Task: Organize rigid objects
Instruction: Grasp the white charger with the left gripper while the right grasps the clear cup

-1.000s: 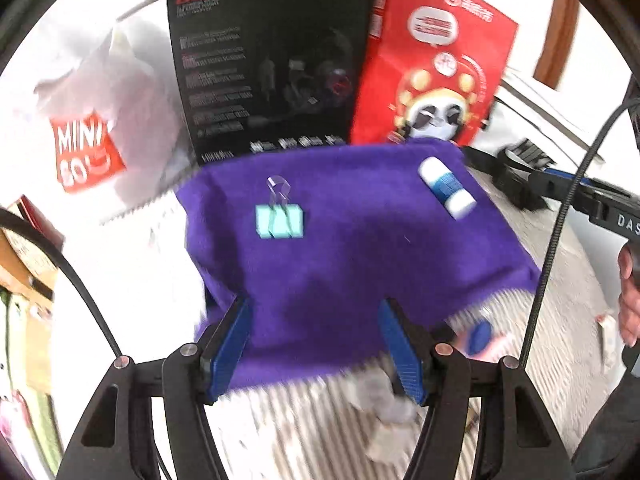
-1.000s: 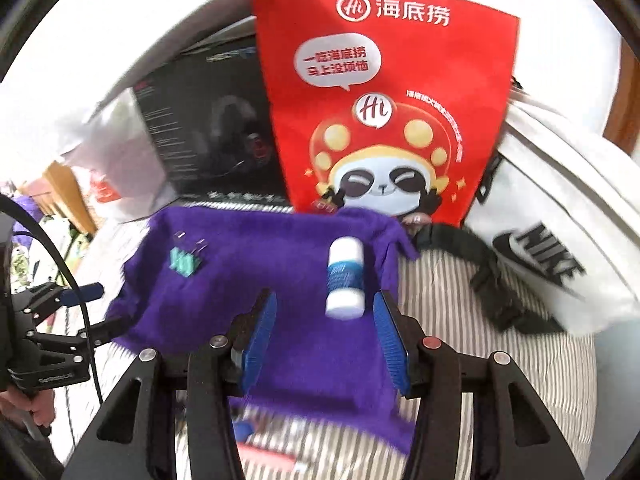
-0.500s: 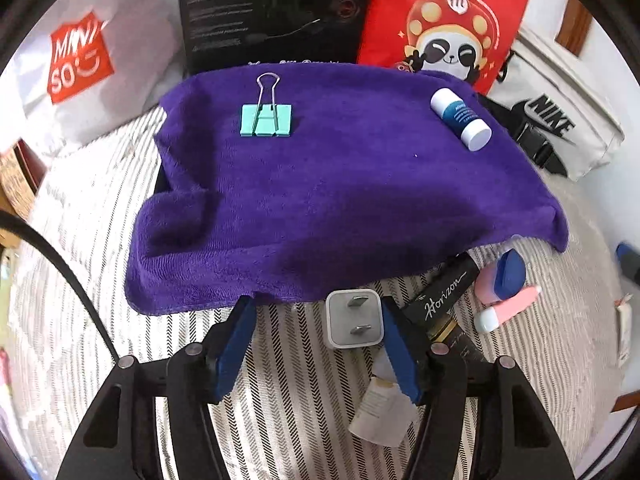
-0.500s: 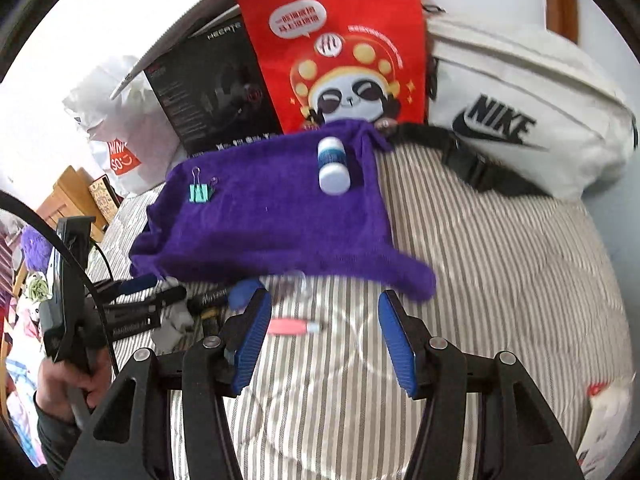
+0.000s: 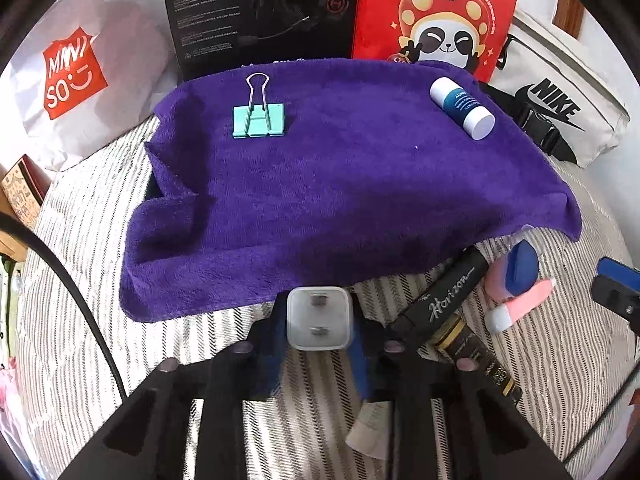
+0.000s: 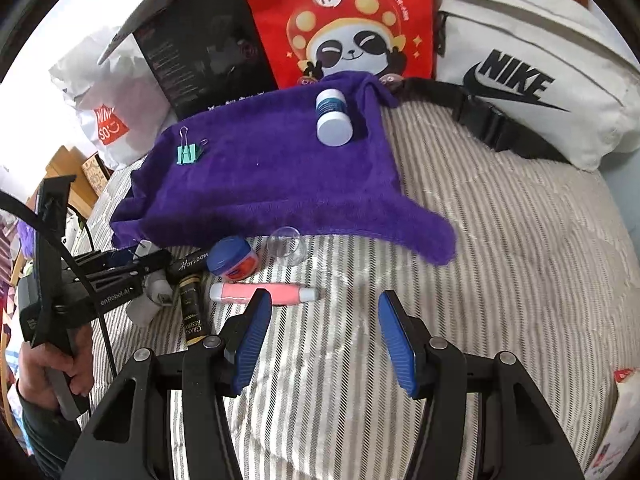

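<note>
On the far left a white plastic bag with a red Miniso logo (image 5: 76, 80) leans behind the striped grey-and-white bed cover (image 6: 500, 240). The purple plush towel (image 5: 320, 200) lies spread on the bed, with a mint-green binder clip with wire handles (image 5: 259, 118) near its far left corner and a small white bottle with a blue label (image 5: 462, 108) lying on its side near the far right corner. At the towel's near edge the left gripper (image 5: 318, 326) has its blue fingers (image 5: 276, 344) pressed against both sides of a white square plug adapter (image 5: 318, 320), prongs facing up. Just right of it lie a black tube lettered Horizon (image 5: 448, 296), a small blue-lidded pink jar (image 6: 234, 258) and a pink stick with white caps (image 6: 264, 294). The right gripper (image 6: 324, 336) hangs above the bed with its fingers wide apart, gripping nothing, the pink stick just beyond the left fingertip. Behind stand a black headset box (image 5: 260, 12), a red panda-print bag (image 6: 344, 20) and a white Nike pouch (image 6: 540, 80).
</note>
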The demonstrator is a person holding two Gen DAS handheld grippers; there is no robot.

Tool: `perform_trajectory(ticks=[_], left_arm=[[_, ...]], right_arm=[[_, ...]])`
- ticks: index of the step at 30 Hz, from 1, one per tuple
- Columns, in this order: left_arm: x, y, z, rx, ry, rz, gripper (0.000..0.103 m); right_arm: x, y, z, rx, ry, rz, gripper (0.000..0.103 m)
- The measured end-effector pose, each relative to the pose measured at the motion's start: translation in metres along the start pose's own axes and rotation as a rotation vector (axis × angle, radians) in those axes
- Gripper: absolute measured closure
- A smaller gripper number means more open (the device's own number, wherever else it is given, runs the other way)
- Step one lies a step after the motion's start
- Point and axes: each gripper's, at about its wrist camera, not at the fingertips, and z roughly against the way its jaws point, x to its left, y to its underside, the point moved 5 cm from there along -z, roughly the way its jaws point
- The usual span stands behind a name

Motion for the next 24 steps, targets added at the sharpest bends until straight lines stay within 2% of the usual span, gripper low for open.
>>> perform_trajectory(ticks=[8,10,14,19,20,21,22,24], left_arm=[[0.008,0.001,0.003,-0.012,0.014,0.015,0.078],[0.007,0.001,0.003,-0.014,0.004,0.011,0.078],[0.007,0.001,0.004,-0.019,0.0,0.014,0.078],[0.007,0.001,0.004,-0.026,-0.004,0.019,0.078],[0.007,0.001,0.004,-0.027,-0.006,0.019,0.078],[0.006,0.001,0.004,-0.027,-0.008,0.018,0.078],[0.006,0.001,0.004,-0.028,-0.007,0.018,0.078],[0.006,0.001,0.004,-0.029,0.0,0.014,0.078]], right_arm=[[0.018,-0.015,-0.032,-0.003,-0.018,0.041,0.05],[0.024,-0.018,-0.04,0.001,-0.004,0.081,0.051],[0.027,-0.017,-0.055,0.027,0.013,0.117,0.06],[0.034,-0.021,-0.063,0.0,0.043,0.164,0.06],[0.035,-0.021,-0.064,-0.005,0.05,0.173,0.063],[0.038,-0.021,-0.066,-0.013,0.061,0.195,0.072],[0.04,-0.021,-0.068,-0.024,0.08,0.219,0.076],[0.043,-0.019,-0.069,-0.037,0.103,0.25,0.076]])
